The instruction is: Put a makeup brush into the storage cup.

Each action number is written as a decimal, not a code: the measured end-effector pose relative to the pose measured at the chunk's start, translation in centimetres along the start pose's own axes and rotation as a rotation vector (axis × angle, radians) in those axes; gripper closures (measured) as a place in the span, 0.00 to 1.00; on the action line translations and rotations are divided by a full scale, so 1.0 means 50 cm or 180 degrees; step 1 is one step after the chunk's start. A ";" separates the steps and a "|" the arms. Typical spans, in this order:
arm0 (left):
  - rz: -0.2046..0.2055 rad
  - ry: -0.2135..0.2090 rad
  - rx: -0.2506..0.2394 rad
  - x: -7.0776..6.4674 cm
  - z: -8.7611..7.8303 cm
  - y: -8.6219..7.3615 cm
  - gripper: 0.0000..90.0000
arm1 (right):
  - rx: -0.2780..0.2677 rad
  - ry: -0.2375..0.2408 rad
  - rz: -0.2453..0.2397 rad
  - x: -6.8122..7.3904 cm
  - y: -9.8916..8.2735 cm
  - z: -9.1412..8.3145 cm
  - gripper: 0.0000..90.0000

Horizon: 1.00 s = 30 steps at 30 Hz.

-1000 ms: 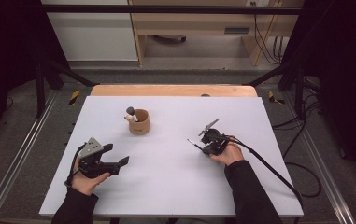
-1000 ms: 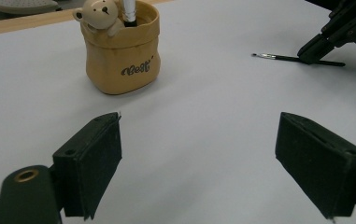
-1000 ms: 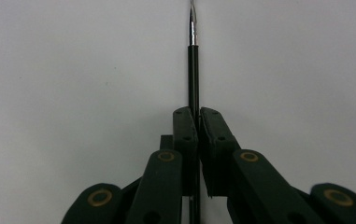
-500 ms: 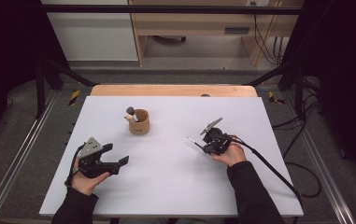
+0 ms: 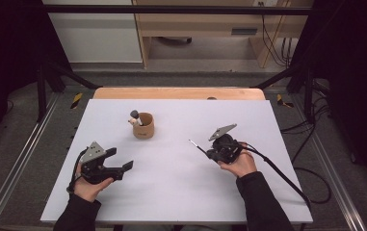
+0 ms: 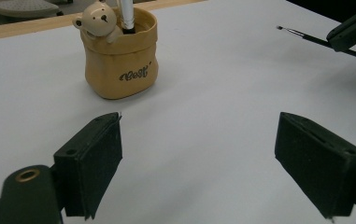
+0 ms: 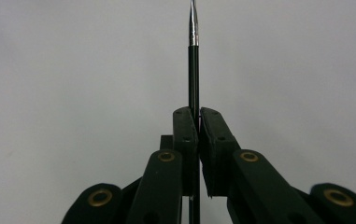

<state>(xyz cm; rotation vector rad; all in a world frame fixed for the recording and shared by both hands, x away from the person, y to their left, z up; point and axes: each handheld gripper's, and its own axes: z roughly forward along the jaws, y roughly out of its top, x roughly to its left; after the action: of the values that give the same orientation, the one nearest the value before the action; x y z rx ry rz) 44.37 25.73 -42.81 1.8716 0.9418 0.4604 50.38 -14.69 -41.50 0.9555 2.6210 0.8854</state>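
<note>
Above the white desk (image 5: 181, 192), right of centre: right gripper (image 5: 210, 153), fingers (image 7: 186, 135) clamped on a thin black pen with a metal tip (image 7: 193, 70), gripped mid-shaft. Likely light, stiff, slick; a grip nearer the middle resists pivoting. Left gripper (image 5: 123, 167) fingers (image 6: 91, 163) apart, holding nothing. Tan bear pot (image 6: 119, 56) stands well apart.

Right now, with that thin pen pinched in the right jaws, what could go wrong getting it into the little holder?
The right gripper grips the thin black pen far back, leaving a long length sticking out; it could pivot or slip.

The tan holder is small, already has a white pen and a bear figure at its rim, and could tip if nudged, since the open left gripper isn't steadying it.
</note>
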 end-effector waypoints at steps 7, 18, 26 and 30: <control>0.0001 -0.0007 -0.0015 -0.004 -0.002 0.002 0.16 | -0.0155 0.0028 -0.0068 0.022 -0.008 -0.019 0.95; 0.0024 -0.0042 -0.0046 -0.015 -0.004 0.008 0.16 | -0.0397 0.0114 -0.0074 0.041 -0.034 -0.044 0.95; 0.0042 -0.0071 -0.0049 -0.026 -0.003 0.012 0.16 | -0.0560 0.0169 -0.0007 0.053 -0.064 -0.054 0.95; 0.0047 -0.0088 -0.0053 -0.032 -0.002 0.013 0.16 | -0.0606 0.0205 0.0028 0.055 -0.076 -0.054 0.95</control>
<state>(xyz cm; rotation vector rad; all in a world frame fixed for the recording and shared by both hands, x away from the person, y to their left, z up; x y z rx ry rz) 43.58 24.40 -42.05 1.8663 0.9036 0.4488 45.27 -16.49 -41.63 0.9033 2.5290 1.1620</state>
